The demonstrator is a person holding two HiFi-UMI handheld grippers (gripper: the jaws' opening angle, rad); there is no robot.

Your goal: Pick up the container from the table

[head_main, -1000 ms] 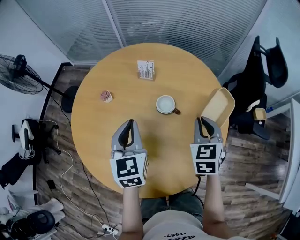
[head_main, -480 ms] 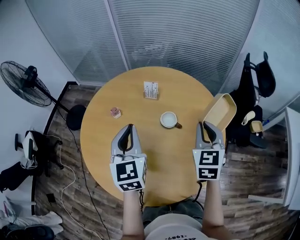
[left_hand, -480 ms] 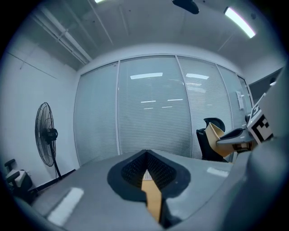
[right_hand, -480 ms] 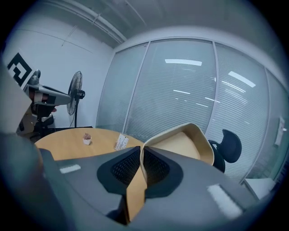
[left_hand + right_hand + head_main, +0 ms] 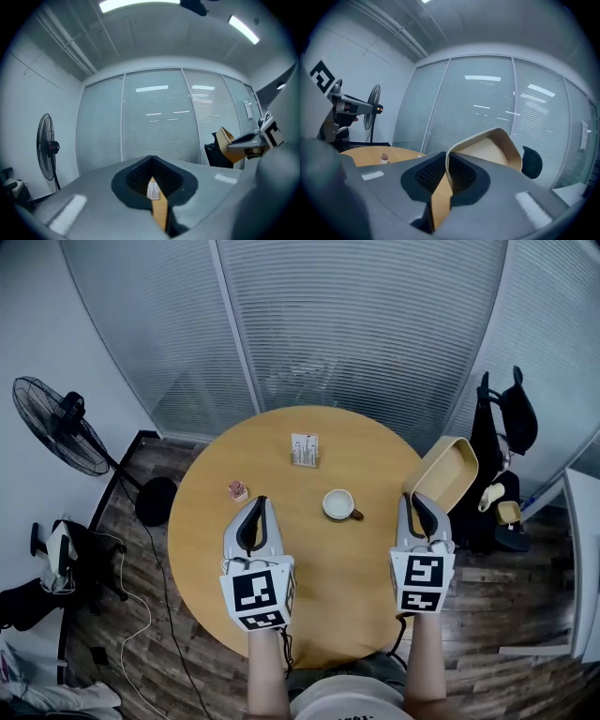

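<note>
A tan, round-cornered container (image 5: 448,472) hangs tilted over the table's right edge, open side facing me. My right gripper (image 5: 420,503) is shut on its near rim. In the right gripper view the rim (image 5: 487,150) runs down between the closed jaws of the right gripper (image 5: 446,165). The left gripper (image 5: 253,517) hovers over the left half of the round wooden table (image 5: 309,577), shut, with nothing in it. In the left gripper view the container (image 5: 228,139) shows at the right, and only a thin slit remains in the left gripper (image 5: 153,182).
On the table stand a white cup (image 5: 335,504), a card holder (image 5: 305,449) at the back and a small pink item (image 5: 238,490). A floor fan (image 5: 56,423) stands at the left, a dark chair (image 5: 502,427) behind the container. Glass walls with blinds close the back.
The view has risen and the table looks smaller and farther off. Both grippers have come up, and the container stays in the right gripper, off the table.
</note>
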